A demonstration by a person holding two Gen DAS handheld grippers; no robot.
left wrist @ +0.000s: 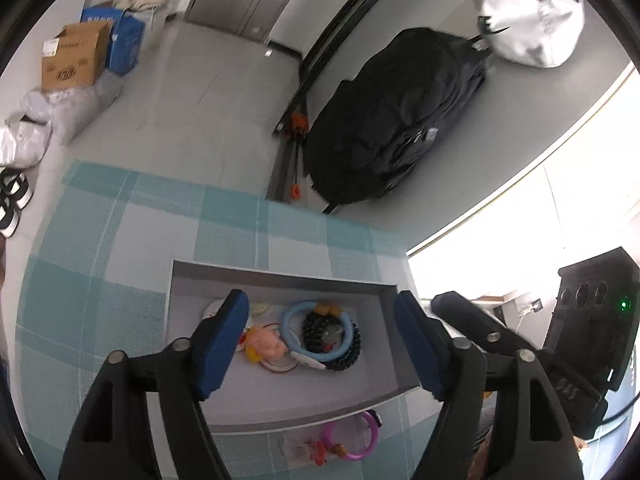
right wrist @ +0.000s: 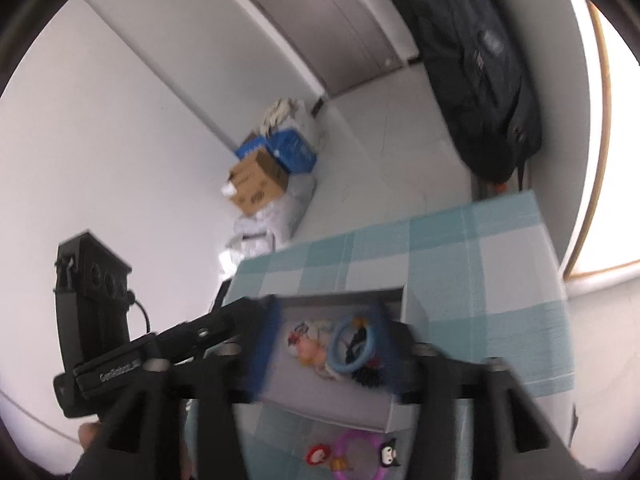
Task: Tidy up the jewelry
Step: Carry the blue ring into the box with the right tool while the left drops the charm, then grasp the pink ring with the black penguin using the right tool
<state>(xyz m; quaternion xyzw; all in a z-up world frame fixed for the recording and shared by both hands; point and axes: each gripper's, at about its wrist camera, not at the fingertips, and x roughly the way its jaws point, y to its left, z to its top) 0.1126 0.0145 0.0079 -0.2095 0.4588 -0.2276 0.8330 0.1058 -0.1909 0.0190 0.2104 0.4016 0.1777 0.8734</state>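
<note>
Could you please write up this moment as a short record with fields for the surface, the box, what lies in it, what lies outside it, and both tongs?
surface: table with teal checked cloth
box: shallow grey tray, open
in box: light blue ring, black beaded bracelet, doll-face charm, other small pieces
outside box: purple ring with charms, on the cloth at the near wall
left tongs: open, above the tray, holding nothing
right tongs: open, above the tray, holding nothing; blurred

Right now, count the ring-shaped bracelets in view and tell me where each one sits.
2. The light blue ring lies inside the grey tray, among other pieces. The pink ring lies outside on the checked cloth, just before the tray's near wall. Others may be hidden.
</note>
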